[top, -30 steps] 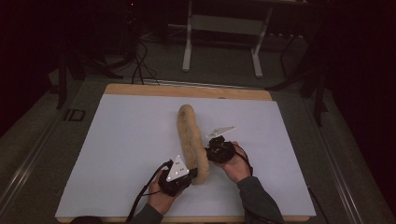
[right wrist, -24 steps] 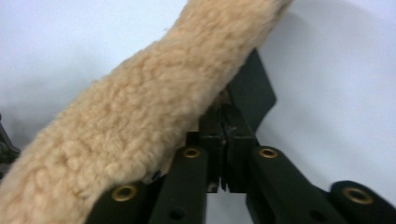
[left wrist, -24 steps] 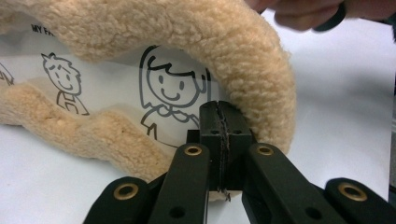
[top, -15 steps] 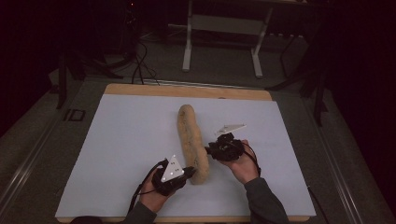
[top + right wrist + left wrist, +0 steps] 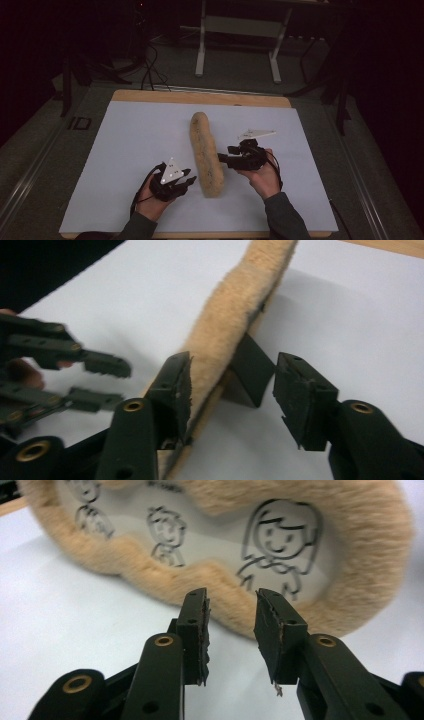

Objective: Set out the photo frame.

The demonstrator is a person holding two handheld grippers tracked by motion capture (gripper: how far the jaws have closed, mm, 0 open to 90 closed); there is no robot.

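Though long as a loaf, looks light, soft and floppy: a plush pencil case (image 5: 205, 152) with a fuzzy tan rim and a smooth printed panel, lying lengthwise mid-table (image 5: 120, 150). Best pinched on the fuzzy rim near its close end. Left hand-held gripper (image 5: 186, 181) just left of the case, jaws just opening, nothing between. Right hand-held gripper (image 5: 223, 159) at its right edge, jaws also just parting, straddling the rim unpinched, palm low.

Both hand-held grippers release the long tan fuzzy insole (image 5: 205, 152). The left hand-held gripper (image 5: 186, 182) now sits just off its near end, jaws having just been opening, nothing between them. The right hand-held gripper (image 5: 223, 159) backs off to the side, jaws likewise opening.
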